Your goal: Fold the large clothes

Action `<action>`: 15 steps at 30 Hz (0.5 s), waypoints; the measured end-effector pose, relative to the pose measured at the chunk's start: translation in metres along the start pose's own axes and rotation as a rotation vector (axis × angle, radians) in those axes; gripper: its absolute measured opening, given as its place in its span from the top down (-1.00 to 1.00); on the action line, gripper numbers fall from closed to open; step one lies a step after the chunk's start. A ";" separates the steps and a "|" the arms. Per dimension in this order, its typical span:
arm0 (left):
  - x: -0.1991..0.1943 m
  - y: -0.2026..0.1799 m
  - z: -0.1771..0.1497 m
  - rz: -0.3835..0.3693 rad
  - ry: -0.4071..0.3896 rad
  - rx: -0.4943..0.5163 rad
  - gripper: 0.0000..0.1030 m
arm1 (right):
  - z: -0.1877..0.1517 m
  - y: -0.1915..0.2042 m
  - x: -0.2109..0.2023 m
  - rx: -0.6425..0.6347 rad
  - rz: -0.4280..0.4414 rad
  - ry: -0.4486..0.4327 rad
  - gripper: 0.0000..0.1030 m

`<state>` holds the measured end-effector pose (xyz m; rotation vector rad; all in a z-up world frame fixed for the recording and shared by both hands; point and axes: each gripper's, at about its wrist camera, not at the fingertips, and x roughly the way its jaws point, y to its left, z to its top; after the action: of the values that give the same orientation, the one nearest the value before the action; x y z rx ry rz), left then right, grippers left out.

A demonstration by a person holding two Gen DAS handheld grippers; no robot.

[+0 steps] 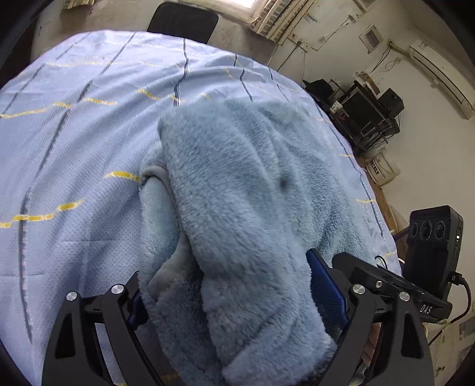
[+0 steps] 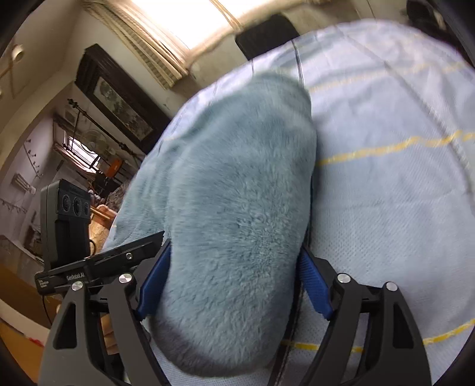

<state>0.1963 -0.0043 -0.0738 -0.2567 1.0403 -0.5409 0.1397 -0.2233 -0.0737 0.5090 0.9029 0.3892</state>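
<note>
A fluffy blue-grey garment [image 1: 252, 184] lies folded into a thick bundle on the bed, its near end bulging up between my fingers. In the left wrist view my left gripper [image 1: 225, 267] stands wide open around that end. The fleece covers most of the left pad and touches the right blue pad [image 1: 326, 288]. In the right wrist view the same garment [image 2: 237, 193] fills the gap of my right gripper [image 2: 234, 249], whose jaws are also spread wide, with both blue pads [image 2: 314, 285] against the pile. The two grippers sit side by side.
A light blue bedsheet [image 1: 74, 154] with yellow and dark stripes covers the bed. The right gripper's body and camera [image 1: 433, 246] show at the right, the left one's [image 2: 63, 213] in the other view. A dark chair [image 1: 182, 20] stands beyond the bed, shelves [image 1: 365, 115] beside it.
</note>
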 end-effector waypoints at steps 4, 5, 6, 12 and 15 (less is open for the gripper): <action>-0.024 -0.011 -0.013 0.022 -0.063 0.009 -0.76 | -0.012 0.015 -0.035 -0.036 -0.025 -0.143 -0.51; -0.031 -0.015 -0.020 0.022 -0.078 0.007 -0.76 | -0.015 0.018 -0.041 -0.027 0.002 -0.153 -0.51; -0.037 -0.020 -0.026 0.030 -0.089 0.012 -0.76 | -0.021 0.023 -0.048 -0.020 0.025 -0.161 -0.51; -0.075 -0.062 -0.073 0.099 -0.162 0.109 -0.76 | -0.050 0.063 -0.098 -0.102 0.011 -0.194 -0.50; -0.097 -0.079 -0.094 0.098 -0.201 0.130 -0.76 | -0.066 0.081 -0.138 -0.136 -0.008 -0.269 -0.55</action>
<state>0.0524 -0.0138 -0.0121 -0.1415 0.8147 -0.4814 -0.0010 -0.2125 0.0265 0.4205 0.6137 0.3619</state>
